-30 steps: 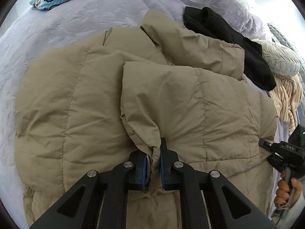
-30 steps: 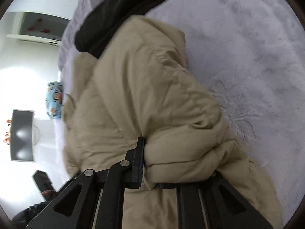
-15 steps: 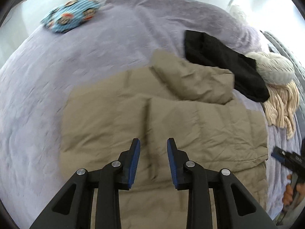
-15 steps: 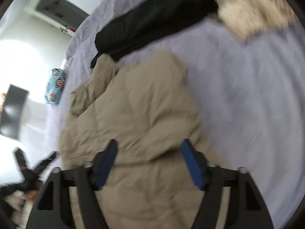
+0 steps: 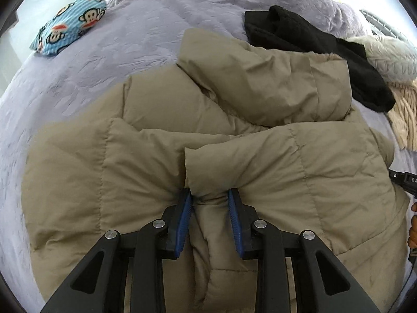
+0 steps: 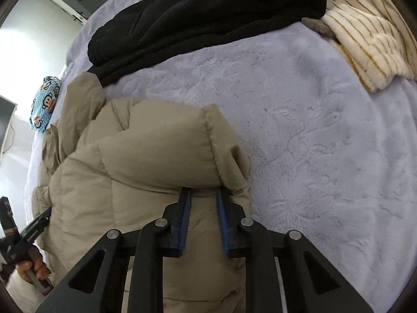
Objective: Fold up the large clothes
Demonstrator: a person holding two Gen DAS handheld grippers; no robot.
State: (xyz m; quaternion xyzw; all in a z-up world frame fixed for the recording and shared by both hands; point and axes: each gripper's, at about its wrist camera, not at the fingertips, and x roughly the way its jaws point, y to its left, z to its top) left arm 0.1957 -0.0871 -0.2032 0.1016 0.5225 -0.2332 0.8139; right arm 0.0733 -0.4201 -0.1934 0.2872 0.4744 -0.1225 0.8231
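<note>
A tan puffer jacket (image 5: 234, 135) lies folded on a lilac bedspread (image 5: 146, 23); it also shows in the right wrist view (image 6: 146, 161). My left gripper (image 5: 210, 195) is open, its blue-padded jaws on either side of a puffy fold near the jacket's near edge. My right gripper (image 6: 202, 191) is open too, its jaws straddling the folded corner of the jacket at its right side. The fingertips of both are partly buried under the fabric.
A black garment (image 5: 312, 52) lies beyond the jacket, with a cream knit (image 5: 391, 60) and a striped cream cloth (image 6: 365, 39) beside it. A blue monkey-print pillow (image 5: 70, 23) sits at the far left. The other gripper shows at each view's edge (image 5: 404, 180) (image 6: 31, 232).
Both grippers let go of the jacket and lifted away half a second ago. Now both are back down at the jacket, open, with a fold between their jaws.
</note>
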